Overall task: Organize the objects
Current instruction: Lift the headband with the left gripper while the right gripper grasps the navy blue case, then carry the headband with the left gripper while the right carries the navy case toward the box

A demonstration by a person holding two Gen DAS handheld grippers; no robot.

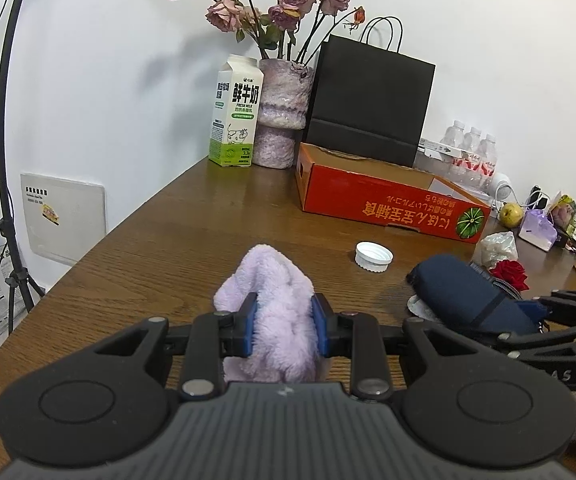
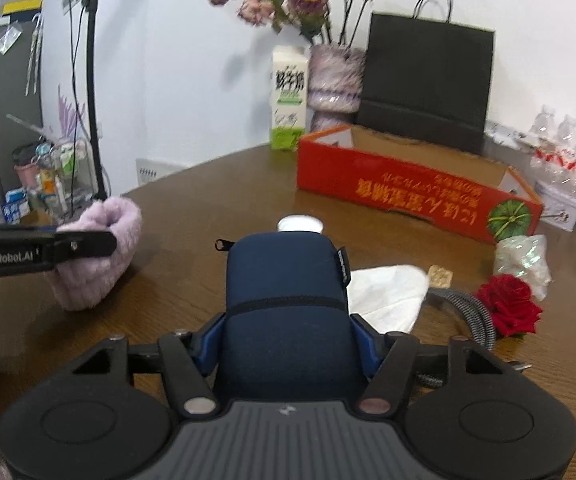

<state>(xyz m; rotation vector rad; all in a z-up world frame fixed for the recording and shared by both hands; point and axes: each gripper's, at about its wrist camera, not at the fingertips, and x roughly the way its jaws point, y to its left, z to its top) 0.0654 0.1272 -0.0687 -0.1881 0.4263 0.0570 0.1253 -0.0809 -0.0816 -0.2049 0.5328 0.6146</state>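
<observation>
at the left, a fluffy lilac cloth is clenched between the blue pads of the left claw and appears raised above the counter. further right, a white cap lies loose on the counter. at the right, a navy pouch is clenched in the right claw, held over a white tissue, with a red rose just beside it. behind, an open red carton stands on the counter, apparently the collection point. the step in hand is judged to be transport of both grasped items. the next move calls for each item to be carried over the carton wall, lowered inside, and only then released, one claw at a time to avoid collision.
</observation>
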